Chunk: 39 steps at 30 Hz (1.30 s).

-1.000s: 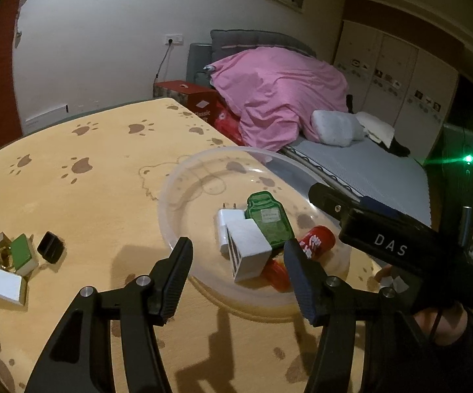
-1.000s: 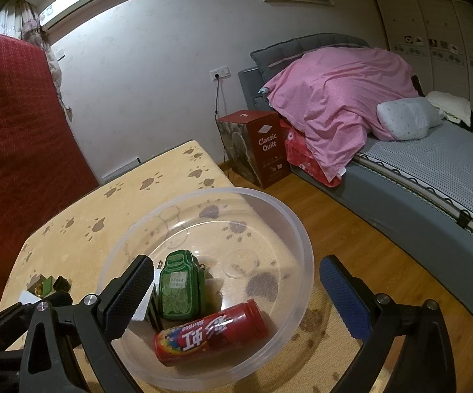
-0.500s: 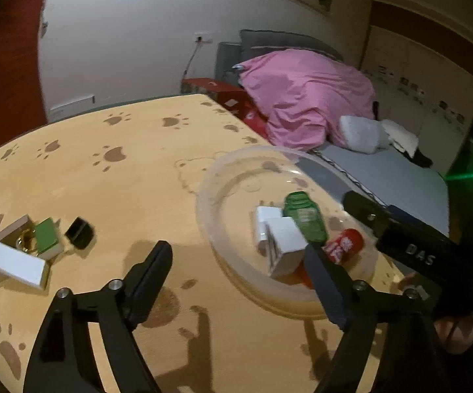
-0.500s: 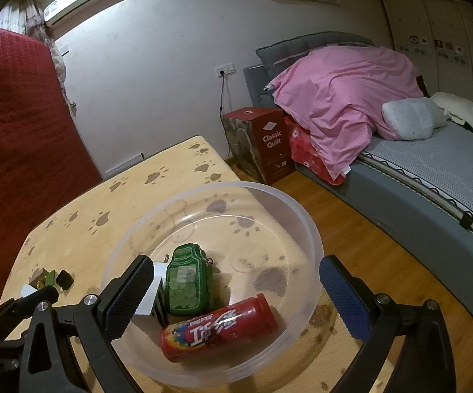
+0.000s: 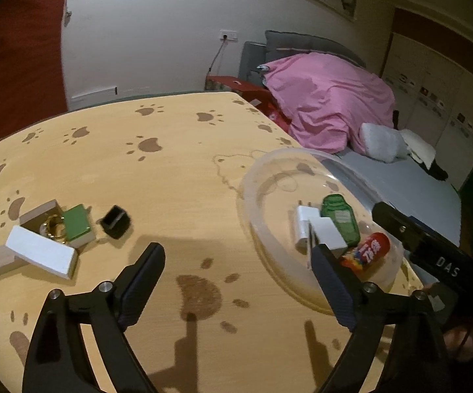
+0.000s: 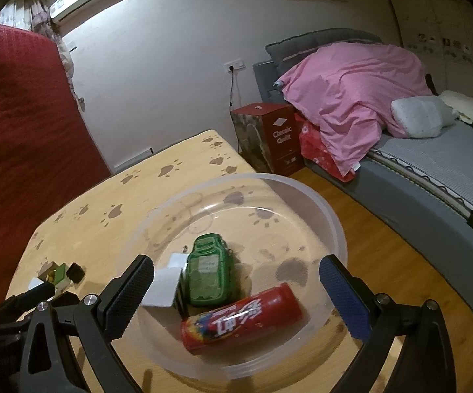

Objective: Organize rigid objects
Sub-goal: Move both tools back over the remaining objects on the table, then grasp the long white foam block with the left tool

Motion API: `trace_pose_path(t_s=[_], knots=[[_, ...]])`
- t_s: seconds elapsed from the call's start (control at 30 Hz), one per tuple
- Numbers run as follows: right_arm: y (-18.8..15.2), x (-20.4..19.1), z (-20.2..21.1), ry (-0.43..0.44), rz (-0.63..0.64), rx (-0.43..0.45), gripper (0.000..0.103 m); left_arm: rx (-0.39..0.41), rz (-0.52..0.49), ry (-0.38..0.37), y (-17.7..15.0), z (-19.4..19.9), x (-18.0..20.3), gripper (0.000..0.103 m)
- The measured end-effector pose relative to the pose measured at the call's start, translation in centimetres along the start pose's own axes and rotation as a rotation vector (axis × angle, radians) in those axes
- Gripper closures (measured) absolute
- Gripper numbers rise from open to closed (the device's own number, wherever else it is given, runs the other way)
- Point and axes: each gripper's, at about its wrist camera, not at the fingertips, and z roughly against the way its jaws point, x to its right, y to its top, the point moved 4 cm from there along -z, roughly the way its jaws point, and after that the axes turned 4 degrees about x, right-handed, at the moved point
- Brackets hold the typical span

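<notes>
One clear round plastic bowl (image 6: 331, 226) — glossy red tube (image 6: 243, 322)

The white charger (image 6: 162, 286) hides partly behind the right gripper's finger (image 6: 131, 291). The small items (image 6: 58, 275) by the table's far edge are too tiny to identify.

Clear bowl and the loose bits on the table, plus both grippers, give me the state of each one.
Clear bowl: upright, partly filled.
Red tube: on its side in bowl.
Green bottle-shaped case: flat in bowl.
Small black box: open, on table.
Left gripper: jaws just opened, empty.
Right gripper: open, empty.
</notes>
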Motion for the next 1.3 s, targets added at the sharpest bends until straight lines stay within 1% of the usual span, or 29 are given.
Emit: trace_pose_path(t_s=[0.23,0.5,1.0,1.17,1.3], knots=[[-0.2,-1.4,0.3,0.03,0.012,-0.001,0.0,0.002,0.042,0.047,-0.2,0.4,-2.7,0.009],[-0.5,-3.1,0.4,0.066,0.036,-0.009,0.0,-0.002,0.06,0.1,-0.6,1.1,-5.8,0.009],[-0.9,-7.2,0.8,0.139,0.116,-0.031,0.0,0.005,0.086,0.25,-0.8,2.6,-13.3,0.009],[-1.5,-8.9,0.6,0.171,0.143,-0.052,0.0,-0.013,0.099,0.291,-1.0,2.2,-15.9,0.009],[-2.1,-10.4,0.6,0.202,0.17,-0.072,0.0,-0.035,0.076,0.307,-1.3,1.5,-16.8,0.009]])
